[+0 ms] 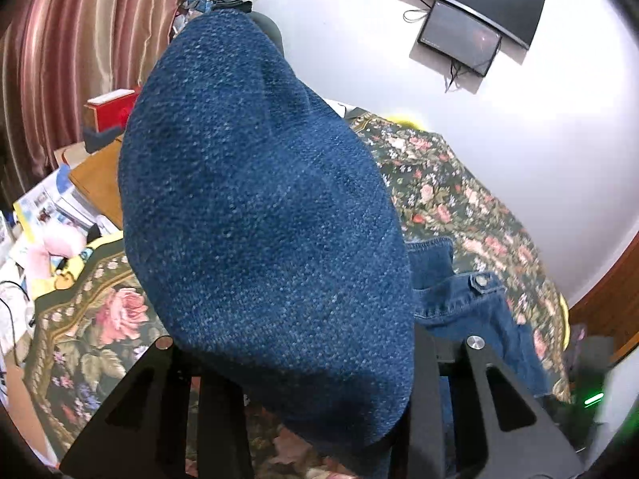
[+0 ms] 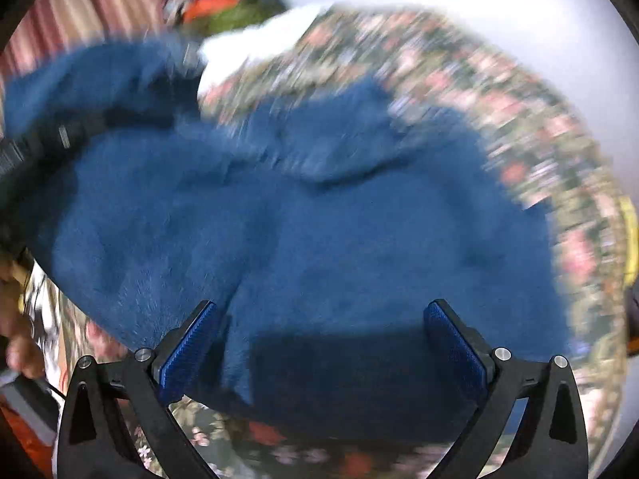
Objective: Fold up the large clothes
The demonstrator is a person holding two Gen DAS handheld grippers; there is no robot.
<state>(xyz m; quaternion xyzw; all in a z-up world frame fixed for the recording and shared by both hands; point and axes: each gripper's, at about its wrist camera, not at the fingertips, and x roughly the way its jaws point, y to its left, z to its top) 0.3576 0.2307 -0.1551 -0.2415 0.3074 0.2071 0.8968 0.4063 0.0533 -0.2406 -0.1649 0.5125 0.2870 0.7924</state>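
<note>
White wall w/ a dark curved monitor mounted high, smaller black screen just below, cables dangling. Striped pink-and-cream curtain at left. Floral bedspread covers the bed; wooden board, red box & scattered papers beside it. Bright overhead glare.

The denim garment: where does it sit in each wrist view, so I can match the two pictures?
Left wrist: the denim garment fills the centre, rising from between the left hand-held gripper's fingers and blocking most of the view.
Right wrist: it spreads across the middle, blurred, above the open right hand-held gripper.
Shared landmark: the floral cover beneath it.
</note>
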